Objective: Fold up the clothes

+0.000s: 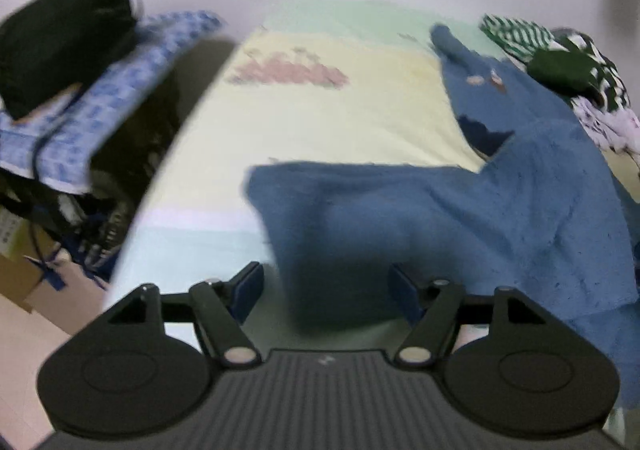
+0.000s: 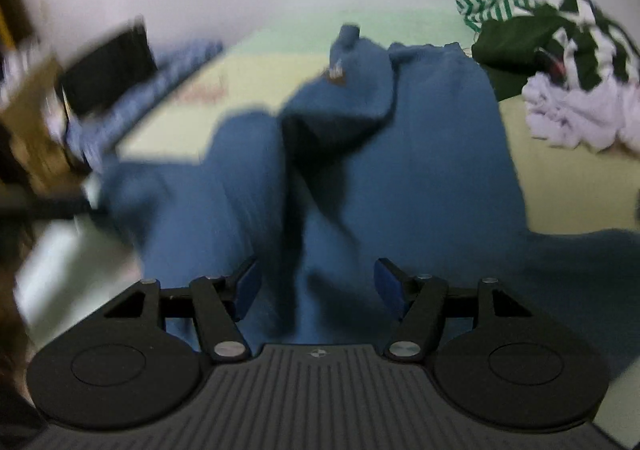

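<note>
A blue fleece garment (image 1: 460, 209) lies rumpled on the pastel bed sheet (image 1: 320, 117). It fills the right half of the left wrist view and most of the right wrist view (image 2: 400, 177). My left gripper (image 1: 326, 286) is open, its pads just above the garment's near left edge, holding nothing. My right gripper (image 2: 316, 282) is open over the middle of the garment, with a dark fold of cloth between the pads but not pinched. Both views are blurred.
A pile of green-and-white striped and pale lilac clothes (image 2: 560, 77) lies at the back right of the bed, also in the left wrist view (image 1: 568, 69). A black bag (image 1: 60, 41) on blue patterned cloth (image 1: 100, 101) sits left, beyond the bed's edge. Cardboard boxes (image 1: 24, 274) stand on the floor.
</note>
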The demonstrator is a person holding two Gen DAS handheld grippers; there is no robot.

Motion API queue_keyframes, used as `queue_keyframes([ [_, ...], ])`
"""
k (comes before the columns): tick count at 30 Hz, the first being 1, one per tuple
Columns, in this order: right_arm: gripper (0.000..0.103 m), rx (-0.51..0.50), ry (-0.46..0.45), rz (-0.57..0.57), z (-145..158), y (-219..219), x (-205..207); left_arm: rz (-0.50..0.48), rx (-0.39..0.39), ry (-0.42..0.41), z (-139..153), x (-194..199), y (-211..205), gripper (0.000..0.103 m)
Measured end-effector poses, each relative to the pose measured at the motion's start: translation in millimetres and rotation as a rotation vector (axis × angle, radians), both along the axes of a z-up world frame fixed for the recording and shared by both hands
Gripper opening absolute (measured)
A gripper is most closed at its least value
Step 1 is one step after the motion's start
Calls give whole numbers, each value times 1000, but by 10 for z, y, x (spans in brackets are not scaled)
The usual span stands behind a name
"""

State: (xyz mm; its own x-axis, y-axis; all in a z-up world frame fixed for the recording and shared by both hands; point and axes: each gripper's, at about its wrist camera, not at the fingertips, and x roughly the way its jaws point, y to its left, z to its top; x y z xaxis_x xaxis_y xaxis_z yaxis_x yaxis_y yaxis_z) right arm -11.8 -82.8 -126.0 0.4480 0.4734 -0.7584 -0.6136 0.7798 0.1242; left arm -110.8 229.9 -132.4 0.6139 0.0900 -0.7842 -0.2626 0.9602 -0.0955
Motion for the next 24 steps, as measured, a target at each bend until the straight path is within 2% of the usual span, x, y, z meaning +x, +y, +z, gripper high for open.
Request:
queue_keyframes([
  [2,65,-48,-27,10,-83,4,-90,-6,66,-5,-30,92,-117,66],
  [3,65,-54,-38,-3,-109,1,-127,-5,80,-11,-33,121,-149,56],
  [4,66,-51,-40,-22,-127,-15,-153,8,89,-17,-14,129,-150,37],
  [6,68,-41,-40,-60,-163,-50,-199,34,103,-26,33,139,-104,7],
  [9,68,-32,-32,-114,-200,-82,-232,105,114,-43,162,76,131,7],
  [12,68,-15,-24,-127,-190,-69,-273,205,172,-63,345,-83,443,7],
  [14,68,6,-21,-93,-157,-15,-326,269,211,-76,474,-209,664,7],
  [18,68,42,-12,-5,-105,121,-441,368,347,-76,684,-398,1013,7],
  [21,68,37,-14,101,-124,325,-552,436,380,-72,790,-455,1324,7],
  [24,68,27,-2,181,-181,505,-626,462,414,-60,851,-391,1507,7],
])
